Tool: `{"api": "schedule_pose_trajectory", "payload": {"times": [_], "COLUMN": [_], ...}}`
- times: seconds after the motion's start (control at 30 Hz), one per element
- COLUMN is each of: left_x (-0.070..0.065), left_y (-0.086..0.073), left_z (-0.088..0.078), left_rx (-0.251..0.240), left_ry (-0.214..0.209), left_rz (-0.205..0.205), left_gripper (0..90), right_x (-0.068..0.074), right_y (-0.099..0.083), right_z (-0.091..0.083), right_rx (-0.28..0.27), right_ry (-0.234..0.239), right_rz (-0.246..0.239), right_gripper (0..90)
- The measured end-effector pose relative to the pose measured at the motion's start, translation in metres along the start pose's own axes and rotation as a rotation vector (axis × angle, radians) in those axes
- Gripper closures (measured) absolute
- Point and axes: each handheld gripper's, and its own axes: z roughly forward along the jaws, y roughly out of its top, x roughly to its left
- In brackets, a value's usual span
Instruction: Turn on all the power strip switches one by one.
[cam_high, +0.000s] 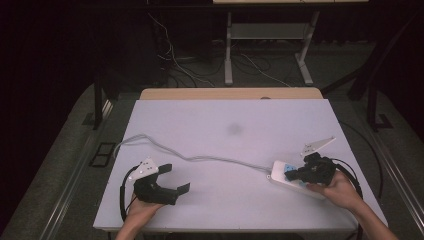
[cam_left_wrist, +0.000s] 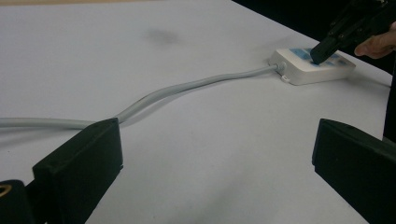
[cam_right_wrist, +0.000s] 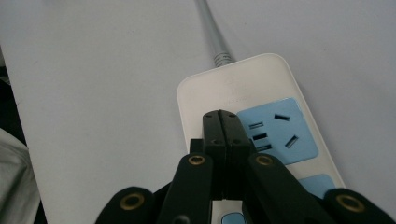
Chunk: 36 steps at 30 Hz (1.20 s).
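The power strip (cam_high: 290, 176) lies flat on the white worktop (cam_high: 225, 150), near its right edge on the person's side. Its long axis runs on a diagonal in the high view, from the upper left down to the lower right. The end where the cable enters points up and to the left, toward the middle of the worktop, and the other end lies under the right hand (cam_high: 340, 187).

The strip is a white, flat, long box with rounded corners. On its top face there are light blue socket panels (cam_right_wrist: 275, 130) in a row along the long axis; the nearest panel has several dark slots. A grey cable (cam_high: 200, 157) with a ribbed sleeve leaves the short end and runs in a loose curve across the worktop to the left, then over the left edge.

The right gripper (cam_right_wrist: 220, 122) is clenched, its two black jaws pressed together with nothing between them. Their tips are over the top face of the strip, beside the blue panel; I cannot tell if they touch it.

The left gripper (cam_high: 175, 179) is released, its jaws wide apart and empty, low over the worktop near the left front corner, well apart from the strip.
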Motion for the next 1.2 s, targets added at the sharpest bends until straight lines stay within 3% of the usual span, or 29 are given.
{"api": "schedule_pose_trajectory", "payload": {"times": [0.43,0.9,1.2], "left_x": [0.001,0.002,0.002], "left_y": [0.000,0.000,0.000], "left_z": [0.000,-0.001,-0.001], "left_rx": [-0.003,-0.005,-0.005], "left_ry": [0.001,0.003,0.001], "left_rz": [-0.004,-0.003,-0.005], "left_gripper": [0.2,0.2,0.2], "right_x": [0.000,-0.001,-0.004], "right_y": [-0.001,-0.002,0.006], "right_z": [0.000,-0.004,-0.015], "right_rx": [-0.001,0.006,-0.047], "right_ry": [0.003,0.000,-0.004], "right_rz": [-0.009,0.013,0.032], "right_gripper": [90.0,90.0,89.7]}}
